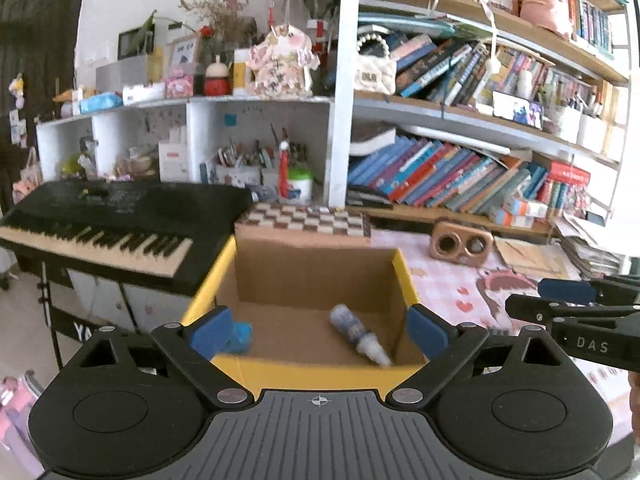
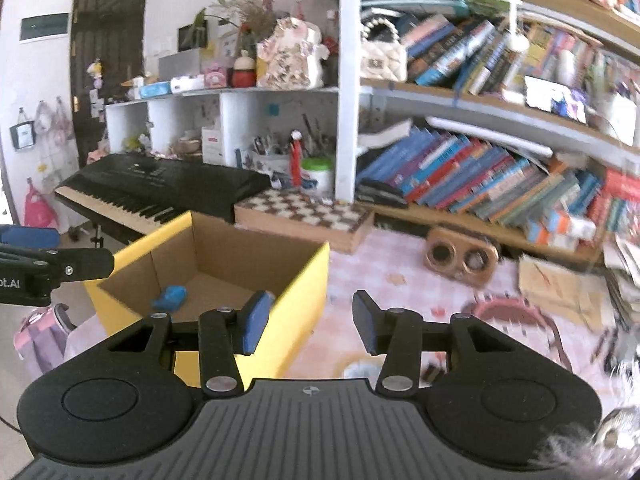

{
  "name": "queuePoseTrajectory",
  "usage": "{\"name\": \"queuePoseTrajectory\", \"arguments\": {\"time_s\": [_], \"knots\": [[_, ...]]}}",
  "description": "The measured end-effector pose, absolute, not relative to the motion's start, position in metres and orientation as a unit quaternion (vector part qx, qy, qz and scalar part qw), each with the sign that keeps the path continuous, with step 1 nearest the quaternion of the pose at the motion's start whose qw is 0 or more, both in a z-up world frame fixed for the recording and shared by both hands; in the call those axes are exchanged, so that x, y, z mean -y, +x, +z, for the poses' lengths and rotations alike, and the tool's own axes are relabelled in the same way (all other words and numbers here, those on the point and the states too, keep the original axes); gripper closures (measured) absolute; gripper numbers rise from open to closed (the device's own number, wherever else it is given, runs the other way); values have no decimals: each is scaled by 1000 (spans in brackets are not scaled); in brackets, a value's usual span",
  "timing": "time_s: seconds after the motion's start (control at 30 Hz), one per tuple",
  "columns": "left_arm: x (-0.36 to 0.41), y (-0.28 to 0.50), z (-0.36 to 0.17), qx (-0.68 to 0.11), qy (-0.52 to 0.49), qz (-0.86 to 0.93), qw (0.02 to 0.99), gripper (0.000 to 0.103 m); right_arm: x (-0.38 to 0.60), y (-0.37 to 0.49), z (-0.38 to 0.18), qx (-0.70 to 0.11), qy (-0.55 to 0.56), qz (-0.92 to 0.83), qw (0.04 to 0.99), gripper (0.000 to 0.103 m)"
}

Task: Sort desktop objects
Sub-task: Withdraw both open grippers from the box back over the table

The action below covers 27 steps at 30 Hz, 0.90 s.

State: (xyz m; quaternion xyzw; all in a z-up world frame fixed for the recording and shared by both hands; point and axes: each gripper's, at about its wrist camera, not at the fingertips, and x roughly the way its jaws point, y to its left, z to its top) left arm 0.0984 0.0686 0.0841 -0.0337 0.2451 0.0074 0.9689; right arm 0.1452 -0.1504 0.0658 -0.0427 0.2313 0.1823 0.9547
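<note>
Box (image 1: 320, 376) on the pink surface (image 1: 460, 276) holds your small bottle (image 1: 358, 334) and blue item (image 1: 240, 336) — your left gripper (image 1: 320, 330) gapes wide over it, right gripper (image 2: 308, 322) parted, both empty.

Open yellow cardboard box (image 1: 320, 376), frame centre, contains a small bottle (image 1: 358, 334) lying tilted at lower right and a blue object (image 1: 240, 336) at lower left.
</note>
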Motion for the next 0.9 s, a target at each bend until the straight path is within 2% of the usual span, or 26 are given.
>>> {"name": "queuePoseTrajectory", "arguments": {"time_s": [0.23, 0.9], "knots": [[-56, 73, 69, -269, -47, -13, 962, 7, 161, 105, 42, -252, -30, 148, 956, 59], [-20, 29, 38, -288, -1, -62, 956, 7, 190, 19, 3, -296, -2, 61, 953, 58]]}}
